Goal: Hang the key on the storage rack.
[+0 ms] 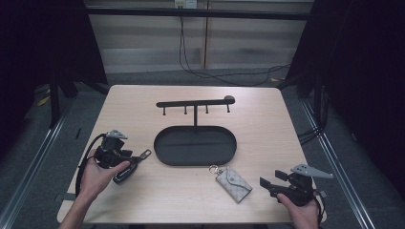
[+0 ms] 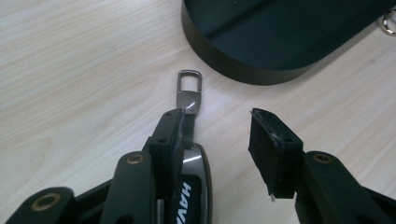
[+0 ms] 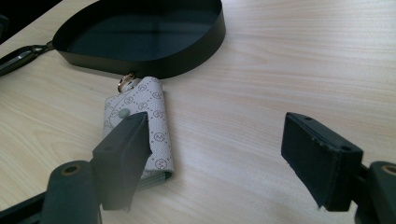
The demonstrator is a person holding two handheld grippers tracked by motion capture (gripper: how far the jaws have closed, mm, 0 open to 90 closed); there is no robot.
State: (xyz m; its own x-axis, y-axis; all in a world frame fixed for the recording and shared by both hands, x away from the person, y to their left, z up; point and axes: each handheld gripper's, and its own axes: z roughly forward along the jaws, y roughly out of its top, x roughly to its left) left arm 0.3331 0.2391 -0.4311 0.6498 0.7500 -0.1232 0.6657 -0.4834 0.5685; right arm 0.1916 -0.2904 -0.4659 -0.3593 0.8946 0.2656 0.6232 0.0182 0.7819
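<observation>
A dark car key fob [image 2: 192, 186] with a metal clip [image 2: 189, 87] lies on the wooden table, just left of the black oval tray [image 1: 162, 151]. My left gripper [image 2: 217, 116] is open; its left jaw sits over the fob and its right jaw stands apart over bare wood. From the high view, that gripper [image 1: 125, 160] is at the table's left beside the fob [image 1: 136, 162]. A patterned grey key pouch [image 3: 144, 112] with a ring lies in front of the tray. My right gripper [image 3: 217, 123] is open behind it, its left jaw covering part of the pouch [image 1: 233, 183].
The tray [image 3: 205, 35] carries a post with a hook bar [image 1: 196, 102] across its top. Bare tabletop runs to the right of the pouch and behind the stand. Cables lie on the floor beyond the far edge.
</observation>
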